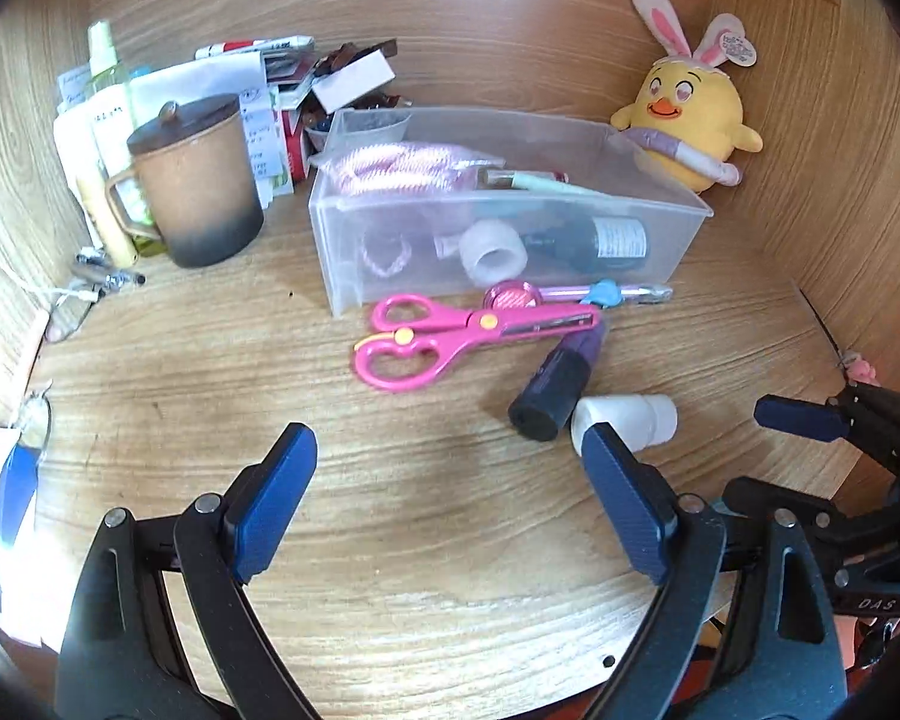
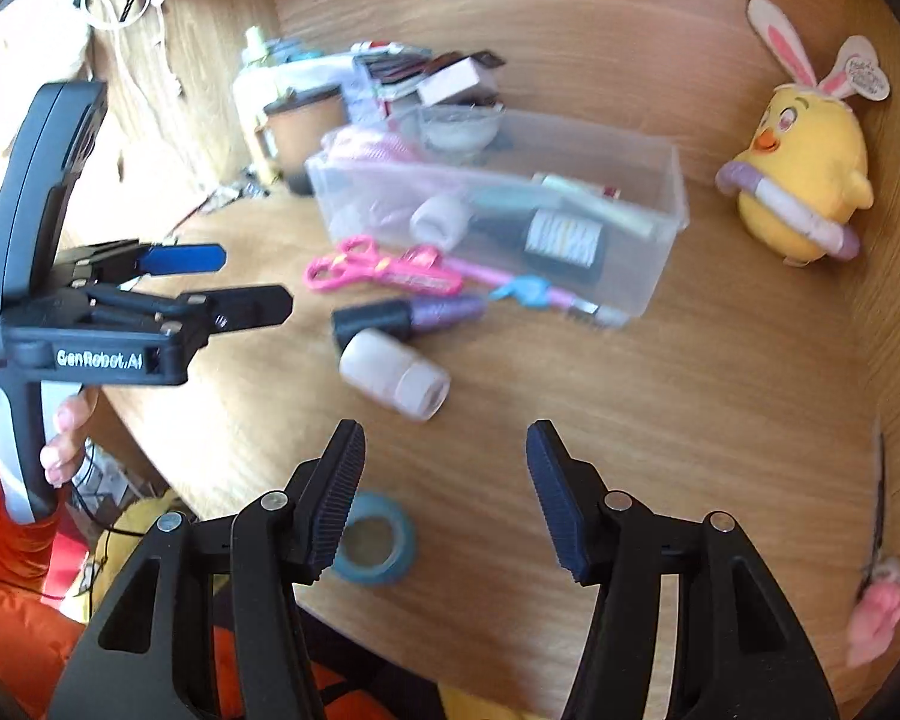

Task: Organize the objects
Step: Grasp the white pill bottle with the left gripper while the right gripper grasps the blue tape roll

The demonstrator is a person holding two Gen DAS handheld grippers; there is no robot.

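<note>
The left gripper [image 1: 453, 450] is wide open, with nothing between its blue fingers [image 1: 276, 498]. It hangs over a bare part of the desk [image 1: 210, 372]. A hand [image 2: 63, 432] holds its handle.

The right gripper [image 2: 444, 474] is partly open. Nothing is between its dark fingers [image 2: 555, 492]. It hangs over the desk too, near the front edge.

A clear box [image 1: 630, 204] sits in the middle of the desk. Inside it are a pink rope [image 1: 390, 171], a white roll [image 1: 492, 249], a dark bottle [image 1: 600, 243] lying on its side and a few more small things.

Just in front of the box lie pink scissors [image 1: 450, 330] and a pink pen [image 1: 600, 292] with a blue clip. A purple tube [image 1: 561, 378] with a black cap lies under the tips of the scissors. A white bottle [image 1: 636, 417] lies on its side, touching the black cap. The left gripper's right finger covers part of the white bottle.

A blue tape roll [image 2: 384, 540] lies flat on the desk close to the front edge, partly behind the right gripper's left finger.

A brown mug [image 1: 195, 180] with a lid stands left of the box. Behind it is a pile of papers [image 1: 210, 78] and small packs. A yellow chick toy [image 1: 687, 114] with bunny ears leans in the back right corner. A small pink thing [image 2: 876, 618] lies by the right wall.
</note>
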